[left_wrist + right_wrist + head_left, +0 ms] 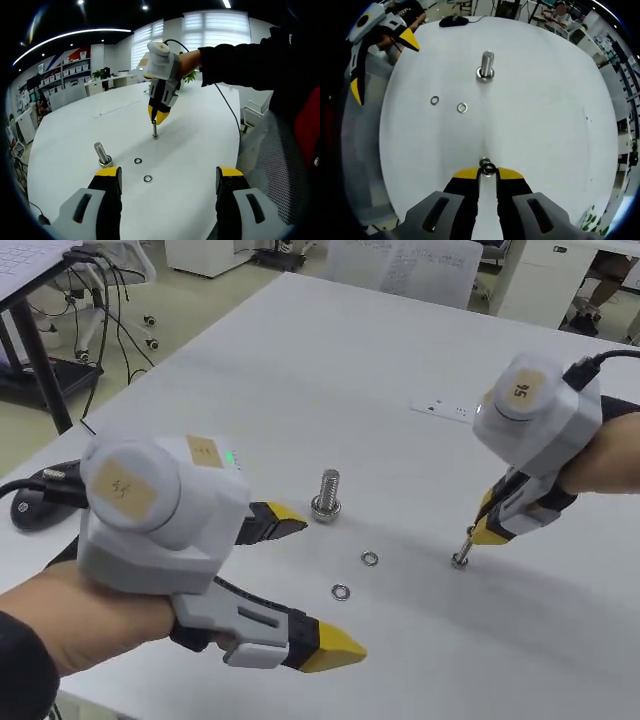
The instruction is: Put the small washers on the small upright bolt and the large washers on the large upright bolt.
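My right gripper [487, 172] is shut on a small washer [489, 169], held right at the top of the small upright bolt [483, 161]. In the head view that gripper [487, 533] points down at the small bolt [461, 556]. The large upright bolt [326, 495] stands mid-table with washers round its base. Two small washers [369, 559] [340, 592] lie flat between the bolts. My left gripper [312, 582] hovers open near the front edge, nothing between its fingers. In the left gripper view the loose washers [138, 161] [148, 178] lie ahead of it.
A black mouse [25, 508] with its cable lies at the white table's [300, 370] left edge. A flat white socket strip [445, 410] sits at the back right. Beyond the table stand desks, chairs and cables.
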Motion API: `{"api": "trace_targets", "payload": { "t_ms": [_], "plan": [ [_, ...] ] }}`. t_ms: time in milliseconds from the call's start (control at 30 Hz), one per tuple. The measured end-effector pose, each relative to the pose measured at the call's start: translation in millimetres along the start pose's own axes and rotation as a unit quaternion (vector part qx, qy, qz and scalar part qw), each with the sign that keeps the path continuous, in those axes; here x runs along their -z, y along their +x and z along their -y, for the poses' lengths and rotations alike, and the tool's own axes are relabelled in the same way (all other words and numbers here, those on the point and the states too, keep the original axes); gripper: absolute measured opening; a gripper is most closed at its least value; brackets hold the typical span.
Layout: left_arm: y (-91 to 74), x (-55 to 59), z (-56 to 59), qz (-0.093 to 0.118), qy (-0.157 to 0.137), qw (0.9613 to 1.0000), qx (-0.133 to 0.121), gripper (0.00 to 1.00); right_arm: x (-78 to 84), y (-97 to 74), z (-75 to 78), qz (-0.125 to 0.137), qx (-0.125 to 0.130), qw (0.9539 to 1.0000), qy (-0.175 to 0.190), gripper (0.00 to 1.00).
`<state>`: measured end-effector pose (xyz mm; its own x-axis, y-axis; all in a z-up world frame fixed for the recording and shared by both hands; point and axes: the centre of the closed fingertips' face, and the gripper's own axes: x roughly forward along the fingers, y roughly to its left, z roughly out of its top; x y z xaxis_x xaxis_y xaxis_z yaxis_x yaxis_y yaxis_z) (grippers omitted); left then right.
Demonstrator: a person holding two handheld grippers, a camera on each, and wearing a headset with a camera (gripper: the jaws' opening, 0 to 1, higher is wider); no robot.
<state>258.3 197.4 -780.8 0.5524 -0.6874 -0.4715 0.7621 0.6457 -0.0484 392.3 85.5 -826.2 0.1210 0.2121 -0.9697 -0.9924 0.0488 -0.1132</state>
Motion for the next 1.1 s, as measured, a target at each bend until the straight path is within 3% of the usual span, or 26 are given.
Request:
{"api": "trace_targets", "payload": {
  "t_ms": [1100],
  "plan": [
    [-2.3,3.0,-0.8,-0.004,-0.003,1.0,-0.001,0.75,9.5,36.3,-4.4,-0.005,-0.015,0.9998,0.014,0.13]
  ]
}}
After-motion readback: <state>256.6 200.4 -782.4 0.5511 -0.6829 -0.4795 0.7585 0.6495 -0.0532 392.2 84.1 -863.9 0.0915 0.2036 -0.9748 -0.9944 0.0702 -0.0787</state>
